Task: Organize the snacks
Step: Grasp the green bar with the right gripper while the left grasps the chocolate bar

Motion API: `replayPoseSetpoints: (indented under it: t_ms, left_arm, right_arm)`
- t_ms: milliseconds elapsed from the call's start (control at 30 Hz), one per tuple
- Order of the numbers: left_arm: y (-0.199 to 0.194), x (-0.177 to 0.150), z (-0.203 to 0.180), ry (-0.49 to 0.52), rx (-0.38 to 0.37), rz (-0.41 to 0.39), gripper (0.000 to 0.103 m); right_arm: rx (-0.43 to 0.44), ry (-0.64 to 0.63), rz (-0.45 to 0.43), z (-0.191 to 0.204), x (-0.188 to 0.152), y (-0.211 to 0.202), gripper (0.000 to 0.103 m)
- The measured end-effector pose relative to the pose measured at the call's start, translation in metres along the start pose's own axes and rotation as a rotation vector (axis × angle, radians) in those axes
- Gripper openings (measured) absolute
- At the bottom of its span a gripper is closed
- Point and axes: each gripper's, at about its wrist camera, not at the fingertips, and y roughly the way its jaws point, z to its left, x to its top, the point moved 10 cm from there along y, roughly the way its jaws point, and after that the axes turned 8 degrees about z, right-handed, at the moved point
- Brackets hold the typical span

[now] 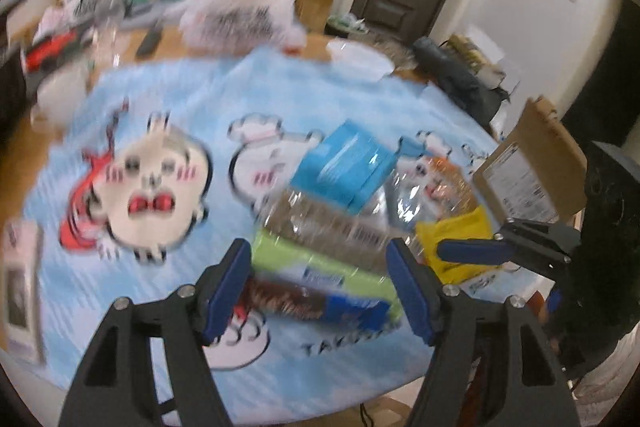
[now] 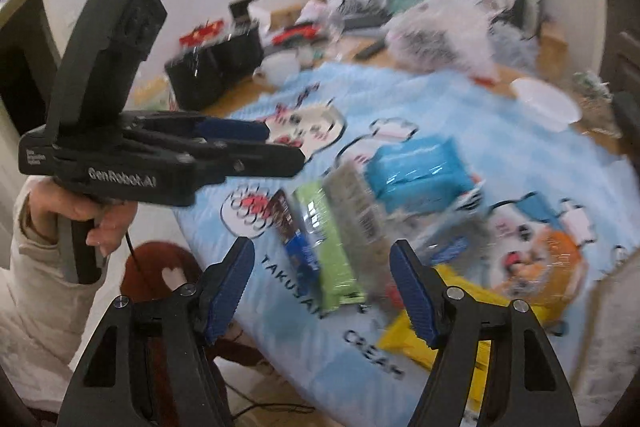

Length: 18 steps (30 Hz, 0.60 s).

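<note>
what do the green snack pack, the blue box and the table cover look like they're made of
Green snack pack: thin glossy plastic film, judging by the white glare streaks and soft crinkled ends.
Blue box: probably coated cardboard, with flat faces, sharp edges and a slight sheen.
Table cover: printed sheet with cartoon figures, matte and faintly ribbed; whether cloth or vinyl is unclear through the blur.

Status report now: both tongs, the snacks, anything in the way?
Left tongs open, empty, over the snack pile. Right tongs open, empty. Green pack and blue box untouched on the cloth. Cardboard box close at right.
</note>
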Motion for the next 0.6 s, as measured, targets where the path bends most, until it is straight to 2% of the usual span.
replayPoseSetpoints:
  t_ms: [67, 133, 200, 333, 467, 600]
  left_arm:
    - [0.010, -0.014, 0.009, -0.038, -0.023, 0.017, 0.067]
    - [0.016, -0.021, 0.015, -0.072, -0.049, 0.022, 0.062]
    - [0.020, -0.029, 0.018, -0.096, -0.078, 0.029, 0.057]
    - [0.020, -0.043, 0.022, -0.149, -0.118, 0.022, 0.051]
    - [0.022, -0.050, 0.018, -0.165, -0.146, 0.039, 0.051]
    - [0.030, -0.049, 0.017, -0.167, -0.127, 0.044, 0.050]
  right_arm:
    - [0.018, -0.013, 0.034, 0.004, -0.002, 0.018, 0.030]
    - [0.024, -0.019, 0.061, 0.006, -0.004, 0.032, 0.017]
    - [0.017, -0.025, 0.079, 0.005, -0.004, 0.043, 0.017]
    - [-0.102, -0.072, 0.098, -0.005, -0.002, 0.060, 0.016]
    - [-0.122, -0.118, 0.136, -0.006, -0.007, 0.068, 0.019]
    - [-0.116, -0.116, 0.147, -0.003, -0.011, 0.072, 0.023]
